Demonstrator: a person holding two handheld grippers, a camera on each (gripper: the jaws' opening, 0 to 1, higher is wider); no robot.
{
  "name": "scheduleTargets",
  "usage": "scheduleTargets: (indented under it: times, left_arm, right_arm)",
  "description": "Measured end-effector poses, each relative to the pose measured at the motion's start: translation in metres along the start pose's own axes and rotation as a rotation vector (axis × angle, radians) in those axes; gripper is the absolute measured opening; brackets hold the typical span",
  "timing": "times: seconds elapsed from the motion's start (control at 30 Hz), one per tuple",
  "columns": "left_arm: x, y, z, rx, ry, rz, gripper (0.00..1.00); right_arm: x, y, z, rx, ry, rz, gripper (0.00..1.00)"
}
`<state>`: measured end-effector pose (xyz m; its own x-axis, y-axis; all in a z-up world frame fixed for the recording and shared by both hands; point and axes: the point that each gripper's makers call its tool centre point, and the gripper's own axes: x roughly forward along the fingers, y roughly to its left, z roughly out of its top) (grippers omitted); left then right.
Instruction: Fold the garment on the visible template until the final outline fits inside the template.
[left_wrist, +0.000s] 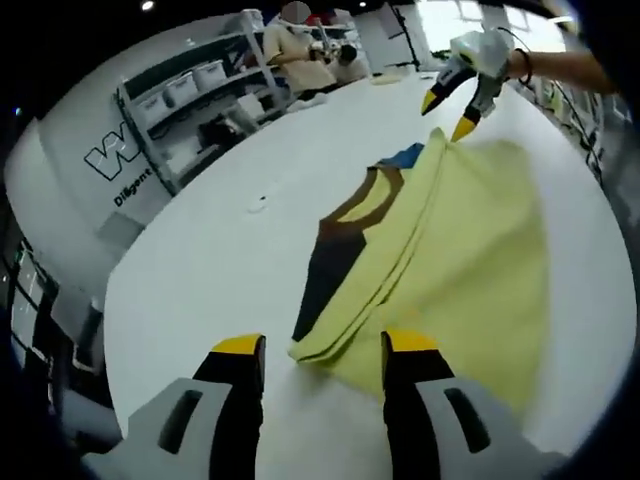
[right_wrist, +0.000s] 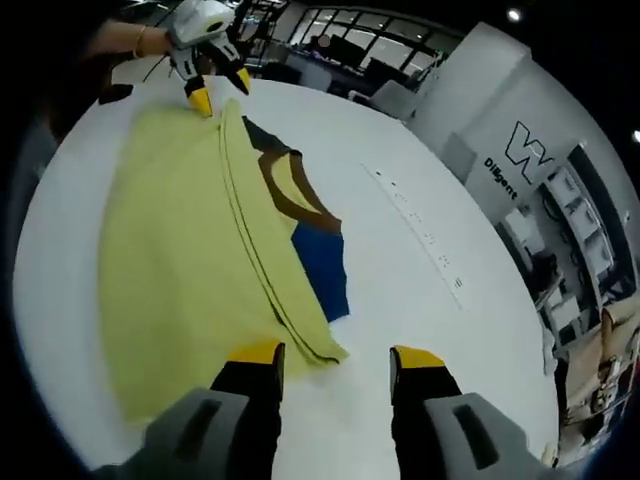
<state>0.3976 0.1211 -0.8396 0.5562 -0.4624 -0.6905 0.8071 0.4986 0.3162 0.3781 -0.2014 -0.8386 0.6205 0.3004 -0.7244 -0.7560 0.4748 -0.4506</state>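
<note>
Left gripper view: the left gripper (left_wrist: 325, 350) stands with jaws parted, grasping nothing, a corner of the yellow garment (left_wrist: 470, 250) lying between its tips on the white table (left_wrist: 200, 270). Right gripper view: the right gripper (right_wrist: 335, 362) is likewise released, the opposite corner at its left jaw. Judged mid-fold; next, both should clench their corners.

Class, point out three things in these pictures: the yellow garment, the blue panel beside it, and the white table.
yellow garment (right_wrist: 170, 240), right gripper view, on its broad flat middle.
blue panel (right_wrist: 325, 265), right gripper view, on its centre.
white table (left_wrist: 210, 270), left gripper view, on a bare stretch.
</note>
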Motion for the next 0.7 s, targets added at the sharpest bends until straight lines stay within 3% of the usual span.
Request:
scheduleTargets:
  times: [0.13,0.4,0.57,0.7]
  left_arm:
    - [0.002,0.001,-0.004,0.009,0.018,-0.003,0.34]
    - [0.007,0.007,-0.007,0.022,0.035,-0.009,0.19]
    - [0.01,0.006,-0.008,0.015,0.046,-0.027,0.02]
    - [0.01,0.005,-0.011,-0.023,0.062,-0.038,0.0]
  right_arm:
    - [0.005,0.001,-0.003,-0.029,0.017,0.011,0.31]
    - [0.013,-0.001,-0.012,-0.094,0.045,0.031,0.12]
    - [0.014,-0.001,-0.012,-0.083,0.04,0.044,0.0]
    - [0.014,-0.004,-0.009,-0.018,0.024,0.048,0.0]
